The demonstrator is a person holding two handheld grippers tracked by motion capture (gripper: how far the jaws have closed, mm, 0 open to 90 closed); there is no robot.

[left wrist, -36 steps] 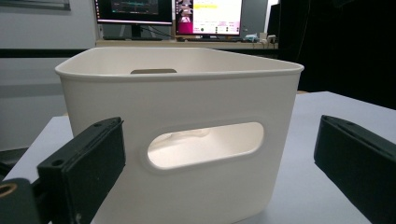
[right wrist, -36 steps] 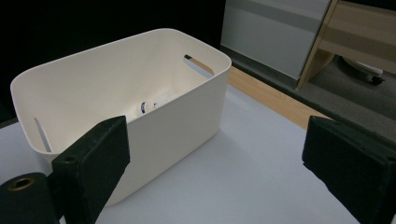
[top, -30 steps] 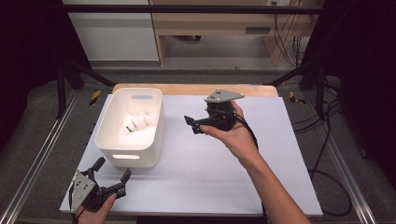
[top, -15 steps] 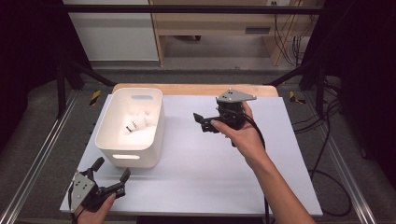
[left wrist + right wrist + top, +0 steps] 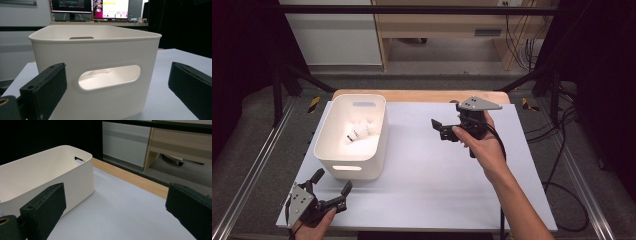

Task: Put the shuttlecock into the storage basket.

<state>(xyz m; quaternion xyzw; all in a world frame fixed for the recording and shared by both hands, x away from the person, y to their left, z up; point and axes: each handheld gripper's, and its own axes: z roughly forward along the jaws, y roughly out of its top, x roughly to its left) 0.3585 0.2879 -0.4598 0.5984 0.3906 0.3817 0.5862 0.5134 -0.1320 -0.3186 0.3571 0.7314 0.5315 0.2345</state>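
Where the white table (image 5: pixel 432 170) runs toward the person, its near edge is cut off by the bottom of the high view, and a strip of bare wood shows along its far edge. On its left half stands the white bin (image 5: pixel 353 135), an open tub with a slot handle in each short wall; in the left gripper view the bin (image 5: pixel 100 75) takes up most of the picture, its near handle slot glowing, and through that slot only a pale lump can be seen, too vague to name. From above, a few small white objects (image 5: pixel 359 131) lie in the bin's far half, too small and washed out to tell what they are or how many. In the right gripper view the bin (image 5: pixel 47 177) is cut off at the left edge and its inside floor is hidden by its wall. The right gripper (image 5: pixel 437 129) is held above the table's far middle, well apart from the bin and pointing toward it, jaws spread wide with nothing between them; the hand covers much of its body. The left gripper (image 5: pixel 332 182) rests low at the table's near left corner, just in front of the bin, jaws likewise wide apart and empty, its hand cut off by the frame's bottom edge.
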